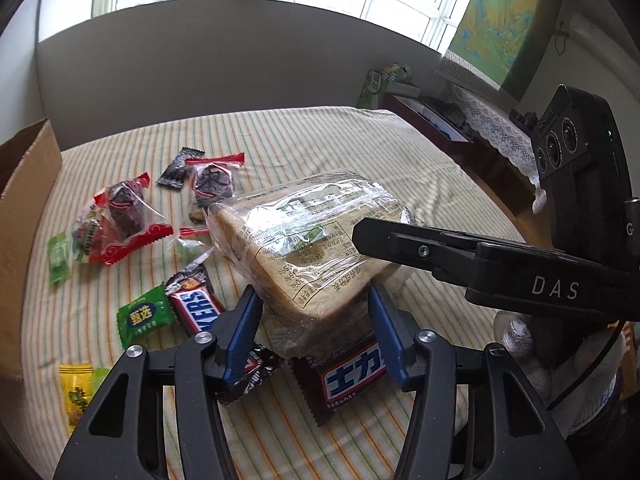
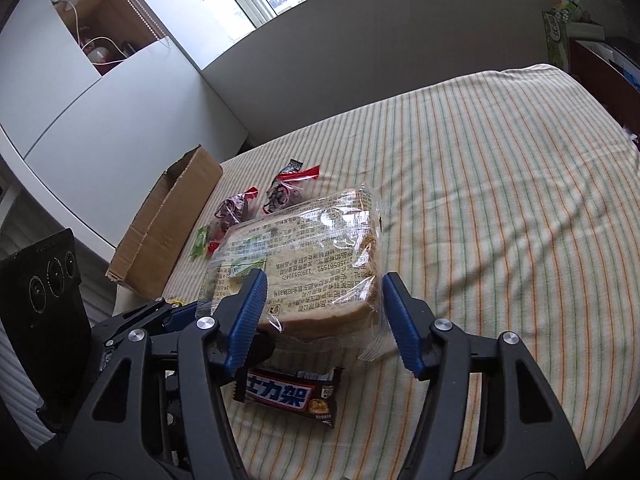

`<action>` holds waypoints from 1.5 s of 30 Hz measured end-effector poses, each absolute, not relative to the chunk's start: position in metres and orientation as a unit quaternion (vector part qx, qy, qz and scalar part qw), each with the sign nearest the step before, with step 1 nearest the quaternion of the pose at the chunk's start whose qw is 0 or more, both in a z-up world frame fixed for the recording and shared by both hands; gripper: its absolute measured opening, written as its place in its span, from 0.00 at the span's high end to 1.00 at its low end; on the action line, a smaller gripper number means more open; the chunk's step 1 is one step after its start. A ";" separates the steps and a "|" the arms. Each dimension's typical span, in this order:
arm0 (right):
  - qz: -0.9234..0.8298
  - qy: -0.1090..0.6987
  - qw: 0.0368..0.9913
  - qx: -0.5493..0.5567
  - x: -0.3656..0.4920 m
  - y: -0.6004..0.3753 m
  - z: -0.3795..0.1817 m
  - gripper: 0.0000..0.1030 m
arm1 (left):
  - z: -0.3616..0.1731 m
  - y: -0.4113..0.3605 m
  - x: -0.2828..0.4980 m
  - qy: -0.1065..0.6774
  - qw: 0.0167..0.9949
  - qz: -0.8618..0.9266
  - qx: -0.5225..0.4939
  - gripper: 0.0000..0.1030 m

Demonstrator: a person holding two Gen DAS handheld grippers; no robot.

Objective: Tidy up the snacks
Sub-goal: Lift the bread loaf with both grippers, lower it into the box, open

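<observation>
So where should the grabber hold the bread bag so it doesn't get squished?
Probably hold the bread bag across its near corner, coming from the front edge, as both grippers do. The loaf lies flat and wide, so only a corner fits between the pads. Squeeze lightly: the bread looks soft.

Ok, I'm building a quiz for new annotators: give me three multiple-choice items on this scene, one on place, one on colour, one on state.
1. The bread bag sits: A on the floor, B between the left gripper's pads, C on the windowsill.
2. Those pads are: A blue, B red, C yellow.
3. The cardboard box is: A taped shut, B open, C crushed flat.
Answers: B, the pads flank its corner; A, plainly blue; B, its inside wall shows.
</observation>
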State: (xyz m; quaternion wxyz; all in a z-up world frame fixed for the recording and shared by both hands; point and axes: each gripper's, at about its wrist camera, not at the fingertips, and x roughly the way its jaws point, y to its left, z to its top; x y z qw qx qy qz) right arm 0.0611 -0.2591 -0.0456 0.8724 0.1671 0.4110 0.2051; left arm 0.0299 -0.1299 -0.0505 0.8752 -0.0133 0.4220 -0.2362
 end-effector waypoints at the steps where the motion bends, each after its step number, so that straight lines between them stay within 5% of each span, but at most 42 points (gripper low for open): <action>1: 0.208 0.407 0.874 0.165 0.061 -0.254 -0.041 0.40 | -0.047 -0.125 0.028 0.417 0.879 -0.233 -0.014 0.48; 28: 0.356 0.370 0.855 0.067 0.092 -0.013 0.008 0.40 | -0.003 0.063 -0.001 0.303 0.948 -0.057 -0.083 0.48; 45: 0.347 0.372 0.860 0.037 0.104 0.013 -0.001 0.39 | -0.021 0.102 0.000 0.307 0.948 0.014 -0.082 0.48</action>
